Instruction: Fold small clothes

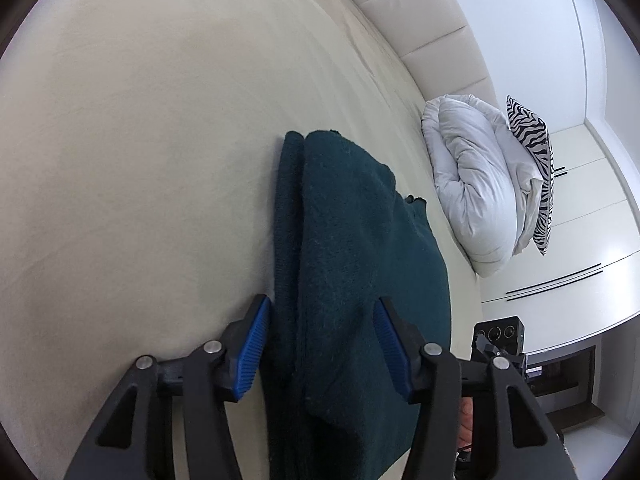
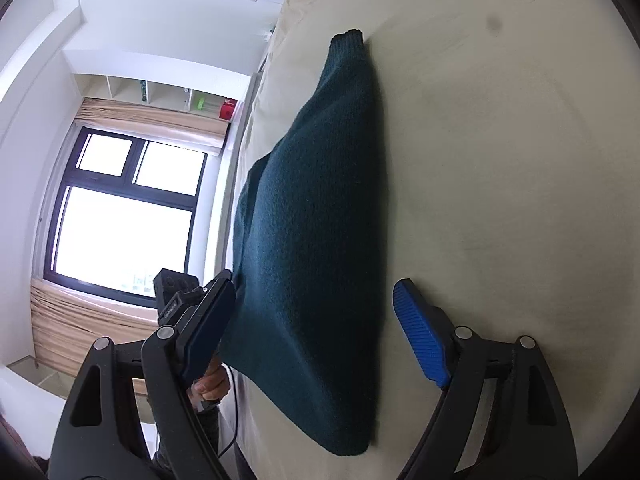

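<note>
A dark green knitted garment (image 1: 352,248) lies folded lengthwise on the cream bed sheet (image 1: 140,140). My left gripper (image 1: 322,312) is open, its blue pads on either side of the garment's near end. In the right wrist view the same garment (image 2: 316,216) stretches away, its ribbed cuff (image 2: 347,38) at the far end. My right gripper (image 2: 316,292) is open and straddles the garment's near part. The other gripper's camera block (image 2: 176,292) shows past the left finger, and one shows in the left wrist view (image 1: 498,340) too.
A folded white duvet (image 1: 476,184) and a zebra-print pillow (image 1: 536,168) lie by the padded headboard (image 1: 432,32). White wardrobes (image 1: 592,208) stand beyond. A window (image 2: 124,208) with beige curtains and shelves (image 2: 172,92) is beside the bed edge.
</note>
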The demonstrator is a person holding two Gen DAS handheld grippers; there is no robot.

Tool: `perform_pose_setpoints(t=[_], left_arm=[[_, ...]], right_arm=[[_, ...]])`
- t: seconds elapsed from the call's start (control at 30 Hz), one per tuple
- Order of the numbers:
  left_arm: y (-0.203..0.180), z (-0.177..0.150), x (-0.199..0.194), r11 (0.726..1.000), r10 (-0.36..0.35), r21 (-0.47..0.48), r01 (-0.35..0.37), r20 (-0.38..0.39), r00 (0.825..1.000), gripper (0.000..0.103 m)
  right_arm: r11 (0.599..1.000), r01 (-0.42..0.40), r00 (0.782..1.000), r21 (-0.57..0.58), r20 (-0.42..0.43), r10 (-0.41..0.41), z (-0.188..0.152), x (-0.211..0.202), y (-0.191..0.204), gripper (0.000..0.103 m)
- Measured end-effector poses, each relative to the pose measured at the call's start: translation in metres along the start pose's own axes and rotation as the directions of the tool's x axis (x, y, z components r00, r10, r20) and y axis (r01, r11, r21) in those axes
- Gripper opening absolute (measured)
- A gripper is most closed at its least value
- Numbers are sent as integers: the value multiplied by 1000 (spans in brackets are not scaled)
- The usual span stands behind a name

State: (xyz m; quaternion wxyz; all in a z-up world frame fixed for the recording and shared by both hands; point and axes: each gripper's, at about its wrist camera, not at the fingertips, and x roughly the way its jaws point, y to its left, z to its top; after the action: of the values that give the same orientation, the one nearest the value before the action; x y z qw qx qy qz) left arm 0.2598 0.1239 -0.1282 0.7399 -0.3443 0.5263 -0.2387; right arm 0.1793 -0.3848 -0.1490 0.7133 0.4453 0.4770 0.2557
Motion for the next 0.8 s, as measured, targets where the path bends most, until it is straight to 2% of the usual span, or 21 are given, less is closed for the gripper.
perform_pose_setpoints(t=[0.07,0.17,0.23,0.3,0.43,0.57,0.8], left_arm=[[3,3,7,999,-17,-33,17,-15,1000,46],[12,6,16,994,-51,-99,48,-21,998,35],[10,5,19,995,-39,-95,37,-18,999,30],[5,3,17,998,-17,-67,16,-13,1000,28],[-2,-3,8,998,-14,-61,14,0,1000,25],[-24,-28,-11,1000,-1,-8,1,7,1000,25],[-60,-101,-49,997,-36,71,36,8,999,25]], right_arm=[[1000,18,1000,-10,-23,-18,-2,27,15,79],[997,72,996,-32,-50,-73,-5,41,18,78],[995,99,993,-32,-60,-101,-9,39,18,71],[991,126,990,-37,-58,-128,-10,42,20,58],[989,138,990,-48,-30,-140,-16,44,27,46],[982,159,987,-104,1,-159,-30,41,52,42],[973,133,991,-186,18,-131,-106,-27,84,41]])
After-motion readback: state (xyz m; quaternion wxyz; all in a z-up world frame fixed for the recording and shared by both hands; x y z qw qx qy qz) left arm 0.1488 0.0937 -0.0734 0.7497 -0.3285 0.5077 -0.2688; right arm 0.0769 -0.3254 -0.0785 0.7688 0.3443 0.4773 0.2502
